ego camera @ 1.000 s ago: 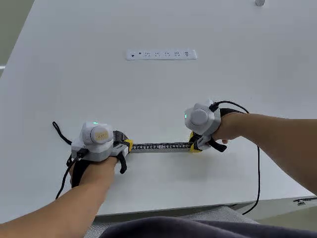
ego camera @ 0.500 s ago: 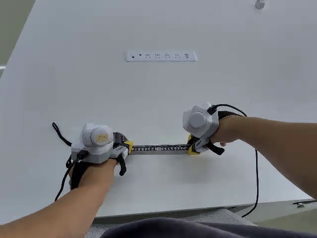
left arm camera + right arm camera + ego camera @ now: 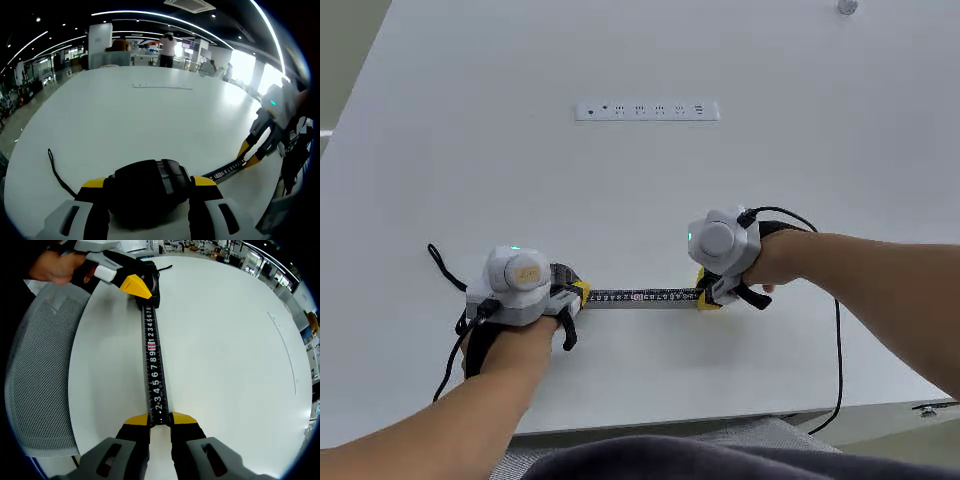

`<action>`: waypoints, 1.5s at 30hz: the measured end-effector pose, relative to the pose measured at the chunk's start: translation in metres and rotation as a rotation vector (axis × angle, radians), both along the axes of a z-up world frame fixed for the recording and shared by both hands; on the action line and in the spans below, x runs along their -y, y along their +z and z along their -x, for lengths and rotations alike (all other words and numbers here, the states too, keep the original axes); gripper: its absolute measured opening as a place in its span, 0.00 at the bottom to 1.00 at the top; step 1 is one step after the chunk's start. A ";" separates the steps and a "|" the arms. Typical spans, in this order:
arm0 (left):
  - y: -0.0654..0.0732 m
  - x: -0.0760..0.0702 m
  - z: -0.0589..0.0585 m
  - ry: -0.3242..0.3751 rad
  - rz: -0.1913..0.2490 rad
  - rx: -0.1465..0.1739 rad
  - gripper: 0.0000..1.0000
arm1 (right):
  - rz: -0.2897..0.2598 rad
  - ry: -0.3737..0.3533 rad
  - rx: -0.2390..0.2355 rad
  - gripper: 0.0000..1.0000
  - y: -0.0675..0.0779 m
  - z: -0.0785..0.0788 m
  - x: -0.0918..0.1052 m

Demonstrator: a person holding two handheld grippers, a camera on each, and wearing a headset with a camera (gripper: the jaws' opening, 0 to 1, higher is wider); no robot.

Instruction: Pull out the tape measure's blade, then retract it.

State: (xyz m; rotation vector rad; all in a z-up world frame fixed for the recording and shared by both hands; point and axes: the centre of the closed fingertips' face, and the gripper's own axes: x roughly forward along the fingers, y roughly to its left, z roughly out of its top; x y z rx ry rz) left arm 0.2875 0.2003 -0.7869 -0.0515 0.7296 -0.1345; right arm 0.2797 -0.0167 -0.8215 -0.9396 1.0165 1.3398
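Along the near edge of the worktop (image 3: 640,190), the blade (image 3: 640,296) lies flat, stretched left to right between the two hands. At one end the left hand-held gripper (image 3: 148,184) has its jaws clamped round the black case (image 3: 151,296). At the other, the right hand-held gripper (image 3: 160,418) is nearly closed, pinching the blade's tip — the numbers run away from it toward the case. That line is what matters: the case sits dead ahead of the right hand-held gripper, straight along the blade's long axis. Any travel, out or back in, should follow that axis — drift sideways and the blade could buckle, I'd say.
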 end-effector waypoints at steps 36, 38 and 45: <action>0.001 0.001 0.001 0.001 0.002 0.006 0.61 | -0.023 0.003 -0.003 0.15 0.000 0.001 -0.013; 0.000 0.000 0.001 0.001 0.002 0.006 0.61 | -0.024 0.002 -0.002 0.15 0.000 0.001 -0.014; -0.001 0.000 0.000 0.000 0.002 0.006 0.61 | -0.026 0.002 -0.002 0.15 -0.001 0.001 -0.017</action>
